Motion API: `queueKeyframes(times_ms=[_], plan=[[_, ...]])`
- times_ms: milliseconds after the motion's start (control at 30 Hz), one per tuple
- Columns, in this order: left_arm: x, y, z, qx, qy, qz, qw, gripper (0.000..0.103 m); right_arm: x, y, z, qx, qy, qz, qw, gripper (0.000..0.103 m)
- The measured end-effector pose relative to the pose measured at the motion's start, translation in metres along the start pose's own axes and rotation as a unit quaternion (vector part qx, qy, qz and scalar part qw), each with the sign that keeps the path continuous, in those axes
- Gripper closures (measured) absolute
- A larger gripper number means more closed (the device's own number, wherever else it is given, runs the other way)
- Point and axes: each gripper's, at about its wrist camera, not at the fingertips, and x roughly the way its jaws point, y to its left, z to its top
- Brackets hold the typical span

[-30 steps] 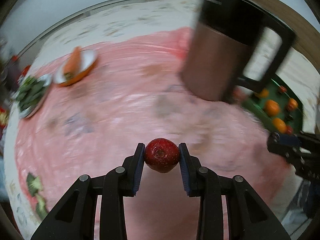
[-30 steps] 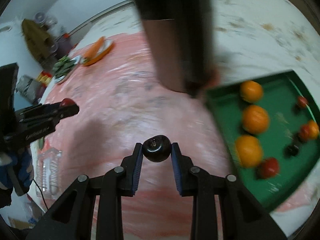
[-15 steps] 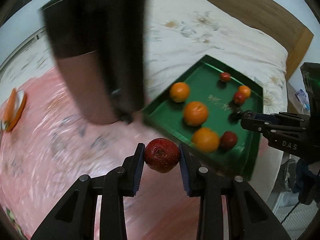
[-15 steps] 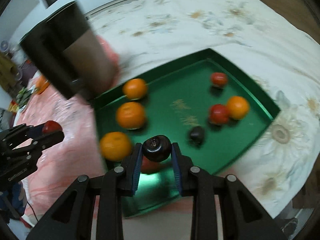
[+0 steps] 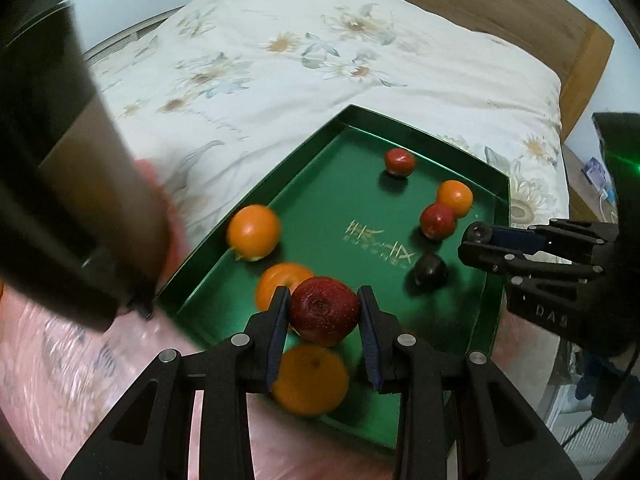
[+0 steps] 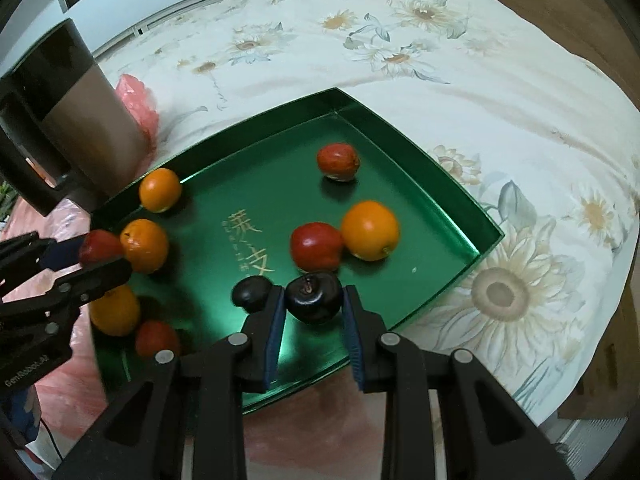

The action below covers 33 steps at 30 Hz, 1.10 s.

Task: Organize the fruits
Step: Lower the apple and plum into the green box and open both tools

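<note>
My left gripper (image 5: 323, 314) is shut on a red fruit (image 5: 324, 310) and holds it above the near left part of the green tray (image 5: 332, 208). My right gripper (image 6: 313, 300) is shut on a dark cherry (image 6: 314, 297) above the tray's (image 6: 280, 176) near edge. In the tray lie several oranges (image 6: 370, 230), red fruits (image 6: 316, 246) and one dark fruit (image 6: 251, 292). The right gripper (image 5: 476, 236) shows at the right of the left wrist view. The left gripper (image 6: 100, 256) shows at the left of the right wrist view.
A tall brown and black jug (image 6: 76, 120) stands just left of the tray on the pink sheet (image 5: 44, 368). The tray lies partly on a flowered white quilt (image 6: 440, 60). A wooden headboard (image 5: 520, 4) is behind.
Both grippers have moved right from over the pink sheet to over the green tray, each still holding its fruit. The jug has slid to the left of both views.
</note>
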Motion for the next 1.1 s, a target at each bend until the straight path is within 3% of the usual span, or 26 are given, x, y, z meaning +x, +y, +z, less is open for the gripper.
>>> queueKeyframes(times_ms=[333, 733, 833, 900, 933, 967, 1100], plan=[[0.02, -0.023, 0.014, 0.042, -0.01, 0.012, 0.999, 0.074, 0.021, -0.005, 0.001, -0.018, 0.02, -0.01, 1.0, 0.087], [0.021, -0.029, 0.012, 0.057, -0.015, 0.01, 0.9982, 0.074, 0.023, -0.004, 0.0, -0.017, 0.018, -0.017, 1.0, 0.085], [0.02, -0.029, 0.011, 0.06, -0.016, 0.013, 0.998, 0.074, 0.024, -0.004, 0.0, -0.017, 0.019, -0.019, 0.999, 0.081], [0.019, -0.029, 0.01, 0.062, -0.017, 0.016, 0.9978, 0.071, 0.025, -0.003, 0.001, -0.016, 0.018, -0.019, 1.0, 0.071], [0.018, -0.029, 0.009, 0.063, -0.017, 0.016, 0.9977, 0.066, 0.025, -0.002, 0.001, -0.017, 0.018, -0.019, 1.0, 0.068], [0.018, -0.029, 0.009, 0.062, -0.018, 0.018, 0.9978, 0.053, 0.025, -0.001, 0.001, -0.017, 0.017, -0.019, 1.0, 0.062], [0.018, -0.024, 0.006, 0.05, -0.016, 0.015, 0.9985, 0.051, 0.024, 0.002, 0.0, -0.02, 0.015, -0.021, 0.999, 0.051]])
